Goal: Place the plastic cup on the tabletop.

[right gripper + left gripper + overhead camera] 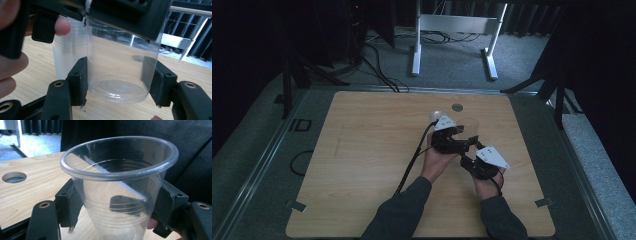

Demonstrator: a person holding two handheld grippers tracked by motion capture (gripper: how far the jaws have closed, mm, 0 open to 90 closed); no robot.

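Both grippers clamp one clear, ribbed plastic cup (117,192) just this side of the round hole (14,177) in the pale wooden table (362,150). The left gripper (117,205) pinches below the rolled rim, the right gripper (120,85) near the base. Separating it from the stacked clear cups (68,55) beside it seems unfinished.

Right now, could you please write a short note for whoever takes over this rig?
Left claw: shut on the clear plastic cup, just under the rim.
Right claw: shut on the same cup near its base.
Place: the cup is at the right middle of the wooden table; a second stack of cups stands just behind.
Done: both grips on.
Left: probably pulling cups apart; not yet separated.
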